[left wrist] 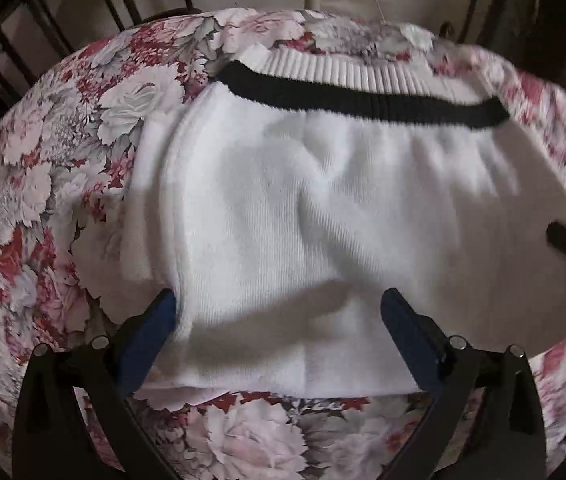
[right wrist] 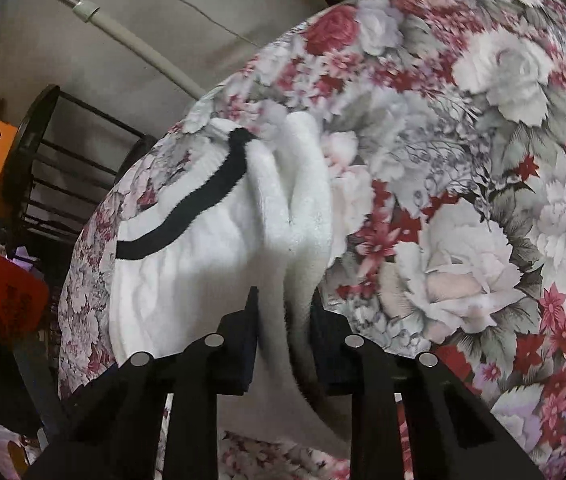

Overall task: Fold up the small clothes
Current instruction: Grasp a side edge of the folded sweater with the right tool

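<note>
Our right tool (right wrist: 283, 316) pinches the fluffy white knit garment (left wrist: 323, 208), black-striped at its ribbed hem, on floral cloth (left wrist: 43, 184); left tool (left wrist: 279, 308) gapes, holding nothing.

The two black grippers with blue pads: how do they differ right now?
The left gripper is wide open, its fingers straddling the flat white knit garment; the right gripper is pinched shut on a raised fold of that garment. Both work over the floral cloth.
</note>
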